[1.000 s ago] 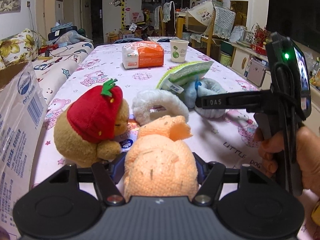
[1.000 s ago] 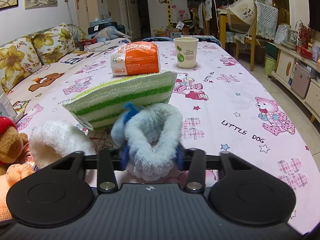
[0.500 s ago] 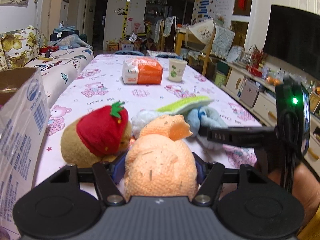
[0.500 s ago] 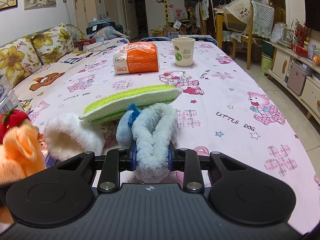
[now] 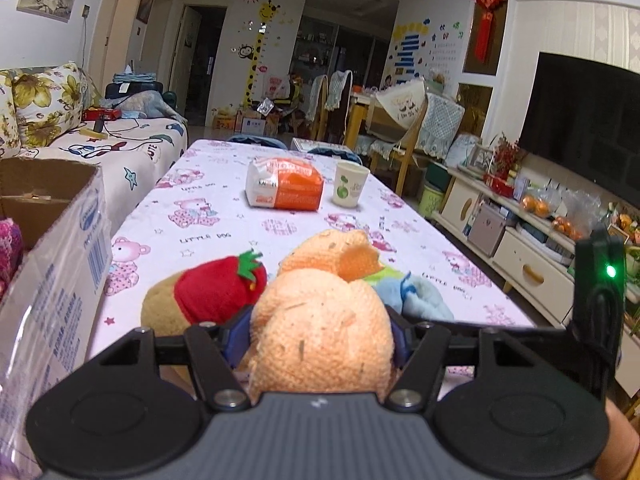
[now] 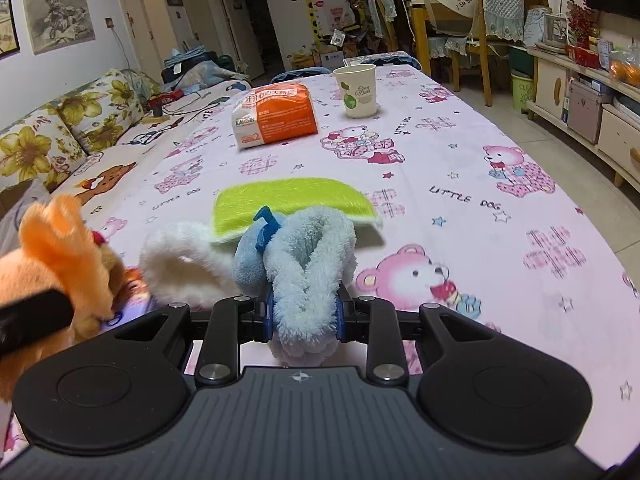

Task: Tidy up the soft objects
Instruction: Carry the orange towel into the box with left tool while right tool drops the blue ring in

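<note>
While the left gripper (image 5: 322,334) pinches the orange plush toy (image 5: 324,320) above the table (image 6: 460,168), the right gripper (image 6: 305,314) has just squeezed onto the pale blue fluffy toy (image 6: 310,268), beside the white fluffy toy (image 6: 180,264) near the table's front edge.

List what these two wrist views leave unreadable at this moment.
- Cardboard box, left wrist view: contents cut off by the left edge.
- White fluffy item, right wrist view: far side hidden by the blue fluffy item.
- Orange plush, right wrist view: blurred, cut by the edge.
- Orange package: print too small.
</note>
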A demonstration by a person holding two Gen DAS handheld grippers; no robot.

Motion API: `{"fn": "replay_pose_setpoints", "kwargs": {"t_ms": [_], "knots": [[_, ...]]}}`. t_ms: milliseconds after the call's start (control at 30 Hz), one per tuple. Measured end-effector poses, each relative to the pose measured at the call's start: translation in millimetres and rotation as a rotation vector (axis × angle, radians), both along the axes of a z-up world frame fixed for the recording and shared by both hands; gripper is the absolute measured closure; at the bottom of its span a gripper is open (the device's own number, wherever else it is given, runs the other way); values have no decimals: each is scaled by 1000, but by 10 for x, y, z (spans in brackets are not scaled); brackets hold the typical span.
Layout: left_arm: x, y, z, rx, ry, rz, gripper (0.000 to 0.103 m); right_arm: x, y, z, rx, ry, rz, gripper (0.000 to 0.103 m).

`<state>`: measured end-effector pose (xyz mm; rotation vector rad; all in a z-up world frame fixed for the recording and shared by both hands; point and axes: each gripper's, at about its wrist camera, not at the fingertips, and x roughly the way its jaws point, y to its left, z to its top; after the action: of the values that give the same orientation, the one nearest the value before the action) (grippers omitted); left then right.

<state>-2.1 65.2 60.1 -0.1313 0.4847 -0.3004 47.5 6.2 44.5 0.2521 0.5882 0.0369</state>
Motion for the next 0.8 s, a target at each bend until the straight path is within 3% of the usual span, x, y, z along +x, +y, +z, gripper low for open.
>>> {"fn": "replay_pose_setpoints", "kwargs": {"t_ms": [467,800], "knots": [[-78,257,162,-55,-76,49,38,-133,195,101,81,-26,46,70],[-126,643,291,-113,-133,169,37,-118,514,356,81,-110,163,70]]}}
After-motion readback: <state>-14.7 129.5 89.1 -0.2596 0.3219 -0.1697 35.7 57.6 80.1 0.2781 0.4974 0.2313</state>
